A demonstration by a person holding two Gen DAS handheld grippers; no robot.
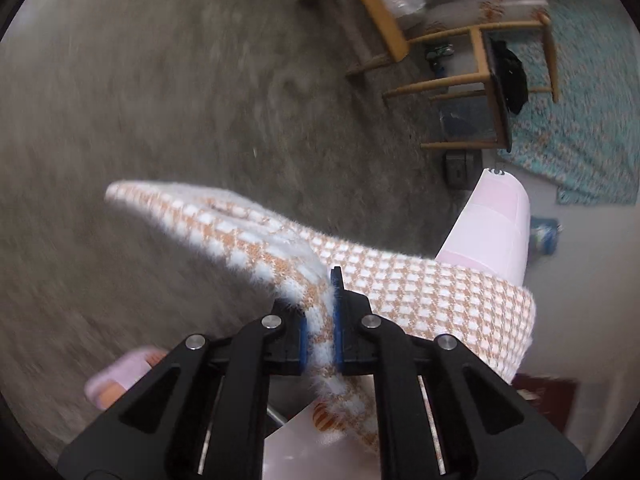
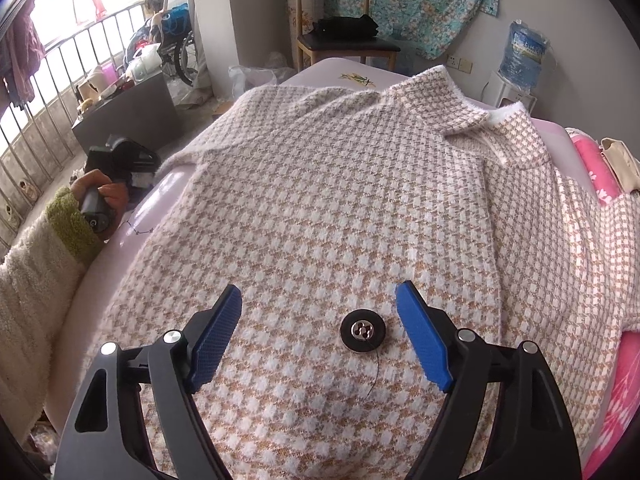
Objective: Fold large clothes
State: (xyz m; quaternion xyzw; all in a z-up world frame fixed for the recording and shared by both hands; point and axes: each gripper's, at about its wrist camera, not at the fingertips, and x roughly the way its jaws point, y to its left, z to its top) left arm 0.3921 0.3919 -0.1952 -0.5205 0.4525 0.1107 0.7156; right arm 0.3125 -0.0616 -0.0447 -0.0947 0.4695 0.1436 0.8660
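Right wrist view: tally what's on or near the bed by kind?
Houndstooth coat: 1
Black button: 1
Wooden chair: 1
Water jug: 1
Wheelchair: 1
Total: 5

Left wrist view looking steeply down at the floor, hugging the checked coat, right wrist view skimming forward low over that coat, both sharing the wooden chair.
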